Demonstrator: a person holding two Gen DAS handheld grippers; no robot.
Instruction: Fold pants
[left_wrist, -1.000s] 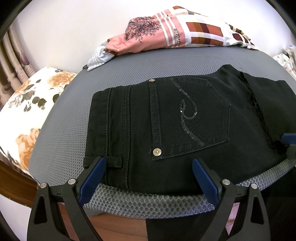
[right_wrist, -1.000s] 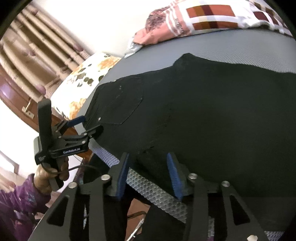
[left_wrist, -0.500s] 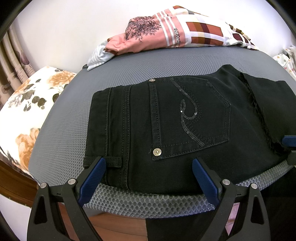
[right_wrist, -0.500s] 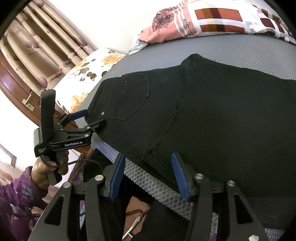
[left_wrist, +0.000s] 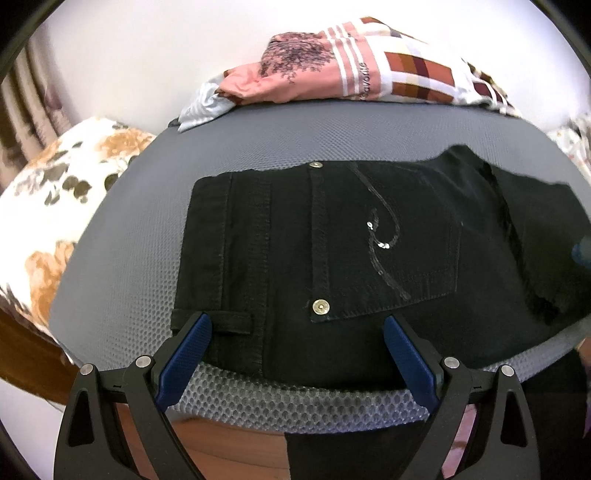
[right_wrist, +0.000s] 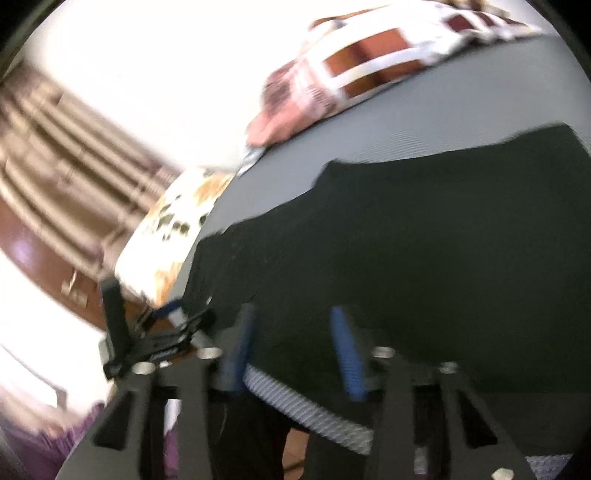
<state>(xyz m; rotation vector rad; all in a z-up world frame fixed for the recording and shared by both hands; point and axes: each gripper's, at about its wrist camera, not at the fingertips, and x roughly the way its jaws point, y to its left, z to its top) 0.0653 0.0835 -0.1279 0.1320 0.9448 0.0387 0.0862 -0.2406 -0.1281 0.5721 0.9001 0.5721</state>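
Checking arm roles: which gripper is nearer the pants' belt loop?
Left. The left gripper straddles the waistband with one finger beside the belt loop; the right gripper is further along the pants.

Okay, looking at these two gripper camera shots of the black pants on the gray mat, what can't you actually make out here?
- Right wrist view: motion blur hides whether the right gripper pinches the black pants.
- Left wrist view: the pants' right end is cut off by the lens edge.
- Left wrist view: the gray mat hides the part of the pants hanging over its edge.
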